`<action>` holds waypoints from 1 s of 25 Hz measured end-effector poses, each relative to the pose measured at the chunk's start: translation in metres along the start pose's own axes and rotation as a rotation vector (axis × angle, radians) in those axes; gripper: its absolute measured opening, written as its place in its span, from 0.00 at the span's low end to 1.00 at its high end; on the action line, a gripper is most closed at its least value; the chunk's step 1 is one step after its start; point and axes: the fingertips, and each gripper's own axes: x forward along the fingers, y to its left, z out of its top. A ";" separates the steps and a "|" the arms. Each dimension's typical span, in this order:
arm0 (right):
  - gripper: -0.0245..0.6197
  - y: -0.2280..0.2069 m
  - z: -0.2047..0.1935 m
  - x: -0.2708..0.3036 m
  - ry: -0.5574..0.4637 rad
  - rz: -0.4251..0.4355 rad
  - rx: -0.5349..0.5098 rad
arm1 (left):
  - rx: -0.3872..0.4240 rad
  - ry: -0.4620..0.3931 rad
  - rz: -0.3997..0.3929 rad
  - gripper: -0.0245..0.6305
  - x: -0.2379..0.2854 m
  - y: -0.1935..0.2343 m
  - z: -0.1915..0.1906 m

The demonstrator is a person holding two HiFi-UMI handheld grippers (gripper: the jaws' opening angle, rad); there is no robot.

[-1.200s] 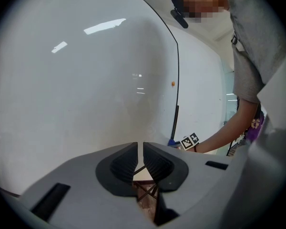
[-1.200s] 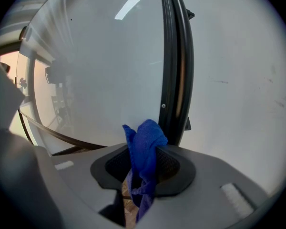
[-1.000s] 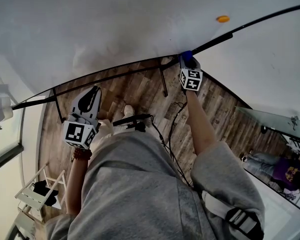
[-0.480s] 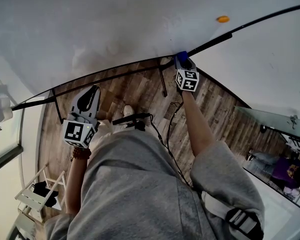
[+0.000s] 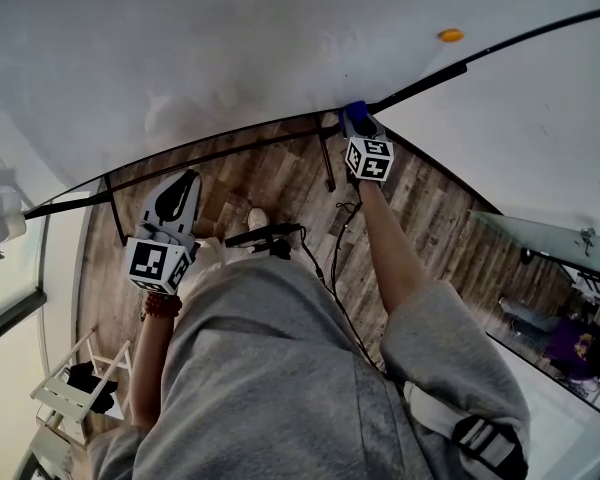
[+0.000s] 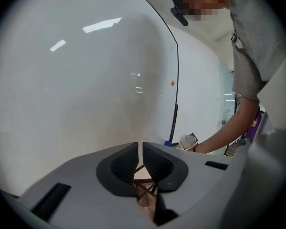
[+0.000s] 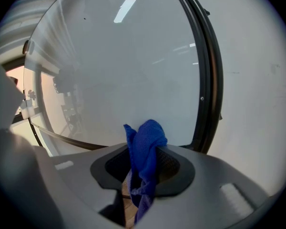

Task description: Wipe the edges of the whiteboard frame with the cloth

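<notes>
Softly crumpled fuzzy blue cloth [image 7: 144, 147]

One left gripper [image 5: 183, 186], one right gripper [image 5: 357, 120], one blue cloth [image 7: 145, 144], one whiteboard [image 5: 230, 48], one orange dot [image 5: 449, 36], one white chair [image 5: 75, 393].

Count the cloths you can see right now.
1. The blue cloth is pinched in the right gripper, close to the black whiteboard frame. The left gripper is shut and holds none. Another could lie outside these views.
</notes>
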 end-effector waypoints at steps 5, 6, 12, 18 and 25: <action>0.23 0.007 -0.001 0.000 0.000 0.004 0.008 | 0.001 0.006 -0.010 0.09 -0.002 -0.001 -0.003; 0.23 0.009 -0.001 0.001 0.001 0.007 0.007 | 0.001 0.007 -0.012 0.09 -0.002 -0.001 -0.003; 0.23 0.020 -0.002 0.001 0.004 0.024 0.003 | 0.002 0.009 -0.020 0.09 -0.001 -0.002 -0.003; 0.23 0.027 -0.003 0.002 0.003 0.031 0.003 | 0.005 0.014 -0.021 0.09 -0.002 0.000 -0.004; 0.23 0.039 -0.003 0.002 0.009 0.044 0.008 | 0.004 0.019 -0.008 0.09 -0.008 0.008 -0.007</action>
